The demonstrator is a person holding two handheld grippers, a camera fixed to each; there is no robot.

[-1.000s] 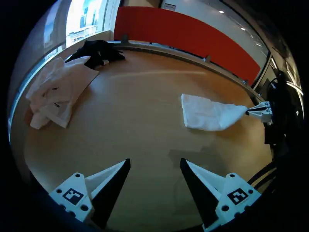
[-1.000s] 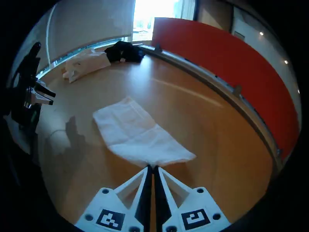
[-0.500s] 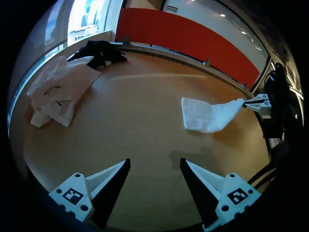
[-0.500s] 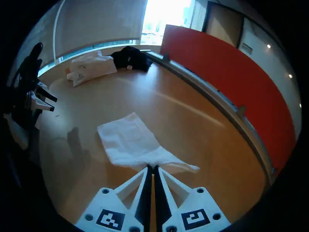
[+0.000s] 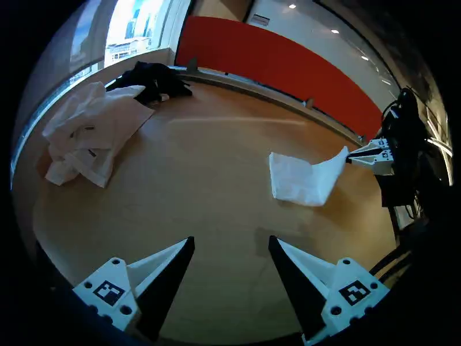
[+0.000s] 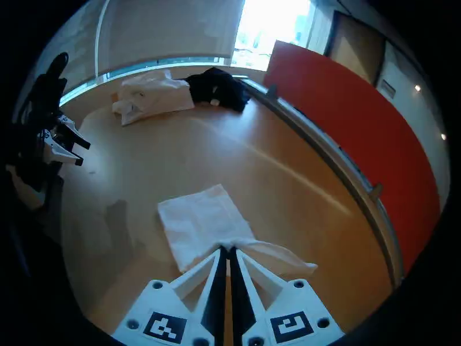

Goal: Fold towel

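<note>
A white towel (image 5: 299, 181) lies on the wooden table (image 5: 201, 161), with one end lifted off the surface. My right gripper (image 6: 227, 254) is shut on that raised edge; in the left gripper view the right gripper (image 5: 348, 158) pinches the towel's corner at the right, well above the table. In the right gripper view the towel (image 6: 201, 225) spreads out flat just beyond the fingertips. My left gripper (image 5: 230, 245) hovers open over bare wood near the front, short of the towel, with nothing between its fingers. The left gripper (image 6: 75, 153) also appears far left in the right gripper view.
A heap of white cloths (image 5: 92, 135) lies at the table's far left, with a dark garment (image 5: 152, 81) behind it. A red panel (image 5: 276, 63) runs along the far edge behind a metal rail. Windows stand beyond the cloths.
The right gripper has risen and moved over the towel, lifting its held end and drawing it toward the flat part. The left gripper has stayed open and nearly still.
</note>
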